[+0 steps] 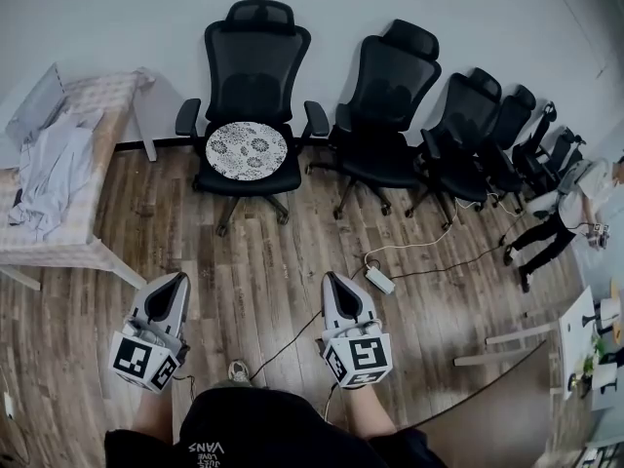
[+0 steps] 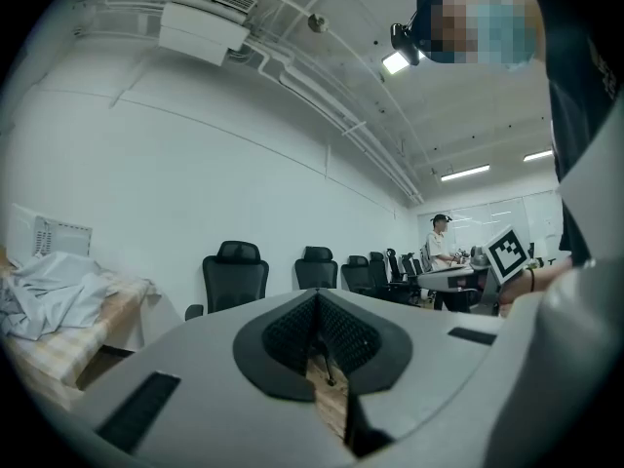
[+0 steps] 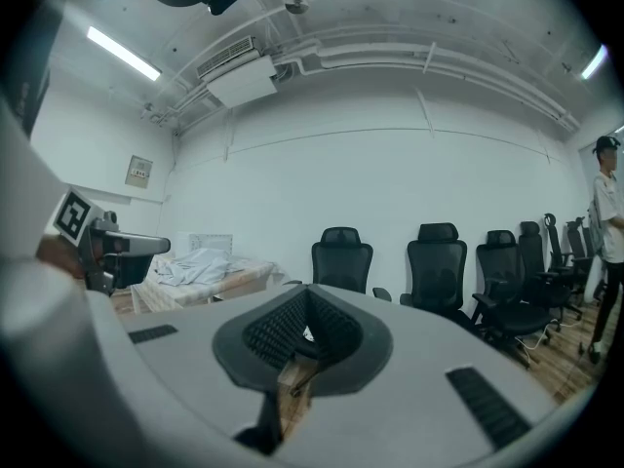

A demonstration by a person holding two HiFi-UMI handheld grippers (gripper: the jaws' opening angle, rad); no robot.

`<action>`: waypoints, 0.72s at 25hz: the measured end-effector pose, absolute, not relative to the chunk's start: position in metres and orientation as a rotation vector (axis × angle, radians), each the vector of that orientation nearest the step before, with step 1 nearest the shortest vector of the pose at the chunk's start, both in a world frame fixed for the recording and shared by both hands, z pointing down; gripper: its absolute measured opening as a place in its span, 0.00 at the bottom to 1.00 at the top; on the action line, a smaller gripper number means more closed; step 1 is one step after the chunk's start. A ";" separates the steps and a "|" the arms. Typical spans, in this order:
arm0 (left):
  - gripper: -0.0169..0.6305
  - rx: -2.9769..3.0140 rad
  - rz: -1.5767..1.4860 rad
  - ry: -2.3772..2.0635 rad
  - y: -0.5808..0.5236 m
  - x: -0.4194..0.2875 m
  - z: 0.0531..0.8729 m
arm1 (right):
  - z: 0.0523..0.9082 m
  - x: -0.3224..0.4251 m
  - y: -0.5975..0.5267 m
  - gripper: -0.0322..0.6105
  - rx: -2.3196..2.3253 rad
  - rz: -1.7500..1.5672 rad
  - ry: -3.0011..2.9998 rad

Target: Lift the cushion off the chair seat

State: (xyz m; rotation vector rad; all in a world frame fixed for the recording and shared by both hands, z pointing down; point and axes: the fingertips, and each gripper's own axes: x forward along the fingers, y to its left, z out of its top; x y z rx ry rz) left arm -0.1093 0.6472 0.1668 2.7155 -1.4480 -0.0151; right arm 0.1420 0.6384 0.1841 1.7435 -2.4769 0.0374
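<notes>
Cushion [image 1: 247, 150], round and pale with a dark floral pattern, is lying flat on the seat of a black mesh office chair [image 1: 255, 66]. That chair is standing against a white wall, leftmost in a row of similar chairs. The left tongs [image 1: 180, 279] and right tongs [image 1: 330, 279] are hovering side by side over the wooden floor [image 1: 273, 252], well apart from the chair and pointing toward it, each with its jaws pressed together and gripping nothing. A pale checked tabletop [image 1: 107, 96] is standing left of the chair, carrying a rumpled grey garment [image 1: 49, 169]. A white power strip [image 1: 380, 280] is lying on the floor near the right tongs. A person [image 1: 565, 217] is standing at far right.
</notes>
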 end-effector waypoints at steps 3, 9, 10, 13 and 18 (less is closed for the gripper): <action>0.04 2.721 -0.017 -1.441 0.634 -0.115 0.171 | 0.188 0.135 0.628 0.08 1.751 0.040 -2.475; 0.04 2.714 0.002 -1.435 0.616 -0.123 0.173 | 0.192 0.129 0.612 0.08 1.754 0.060 -2.462; 0.04 2.713 0.001 -1.436 0.612 -0.124 0.173 | 0.192 0.129 0.607 0.08 1.754 0.060 -2.462; 0.04 2.711 0.001 -1.440 0.599 -0.125 0.175 | 0.191 0.129 0.592 0.08 1.747 0.060 -2.466; 0.04 2.690 0.010 -1.454 0.569 -0.119 0.174 | 0.189 0.136 0.559 0.08 1.734 0.063 -2.475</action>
